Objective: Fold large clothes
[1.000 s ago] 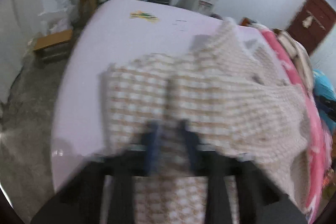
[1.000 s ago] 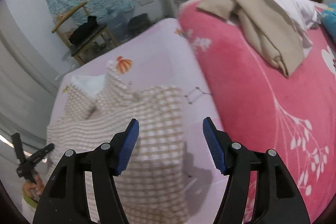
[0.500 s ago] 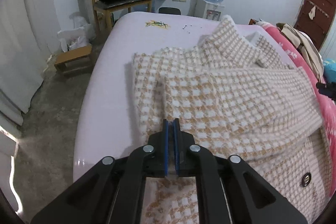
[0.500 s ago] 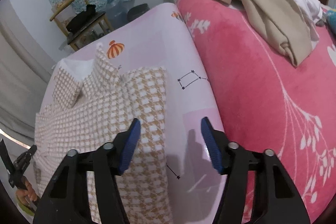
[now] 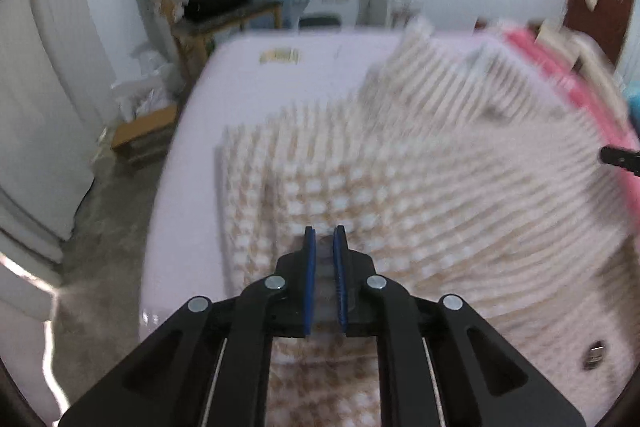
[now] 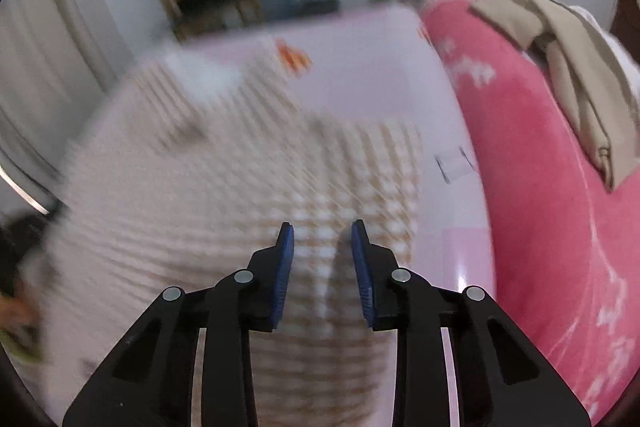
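Beige-and-white checked coat [image 5: 400,187] lies spread on the lilac bed [image 5: 248,75], beside a pink blanket [image 6: 560,187]. Left gripper [image 5: 324,247] tilts down over the coat's near edge, jaws almost together with nothing visibly pinched. Right gripper [image 6: 322,239] angles down over the coat's right part, jaws closing, cloth below the gap, ungripped.

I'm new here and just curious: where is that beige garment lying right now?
In the right wrist view, the beige garment is draped on top of the pink blanket at the upper right, well apart from the checked coat spread on the pale sheet.
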A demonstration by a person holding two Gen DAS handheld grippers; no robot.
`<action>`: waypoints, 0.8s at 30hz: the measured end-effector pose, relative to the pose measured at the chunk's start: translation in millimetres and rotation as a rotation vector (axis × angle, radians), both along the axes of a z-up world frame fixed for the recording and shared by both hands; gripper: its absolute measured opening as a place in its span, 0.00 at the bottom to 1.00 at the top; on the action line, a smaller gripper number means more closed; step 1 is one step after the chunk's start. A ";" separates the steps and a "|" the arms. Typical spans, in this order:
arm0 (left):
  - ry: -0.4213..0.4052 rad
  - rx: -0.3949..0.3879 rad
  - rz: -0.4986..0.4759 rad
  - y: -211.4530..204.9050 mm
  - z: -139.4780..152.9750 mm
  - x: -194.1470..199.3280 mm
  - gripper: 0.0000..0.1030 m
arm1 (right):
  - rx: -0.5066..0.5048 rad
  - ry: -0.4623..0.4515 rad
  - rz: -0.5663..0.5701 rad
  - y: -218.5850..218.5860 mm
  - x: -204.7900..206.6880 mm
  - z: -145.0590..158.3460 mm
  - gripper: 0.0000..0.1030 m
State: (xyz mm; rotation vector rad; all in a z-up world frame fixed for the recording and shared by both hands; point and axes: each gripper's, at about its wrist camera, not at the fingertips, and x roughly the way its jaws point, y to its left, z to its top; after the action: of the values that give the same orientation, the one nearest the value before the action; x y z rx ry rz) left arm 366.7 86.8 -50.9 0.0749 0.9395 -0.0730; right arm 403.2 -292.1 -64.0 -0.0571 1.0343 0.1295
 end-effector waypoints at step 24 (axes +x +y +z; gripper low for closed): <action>-0.023 -0.041 -0.159 -17.5 27.1 -4.2 0.22 | 0.040 -0.050 0.128 48.7 -21.4 33.9 0.53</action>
State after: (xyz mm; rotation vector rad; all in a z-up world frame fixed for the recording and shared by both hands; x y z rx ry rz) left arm 362.4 69.3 -23.7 0.1124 0.9078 -0.2383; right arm 381.9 -243.4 -30.1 -0.0894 0.9778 0.2635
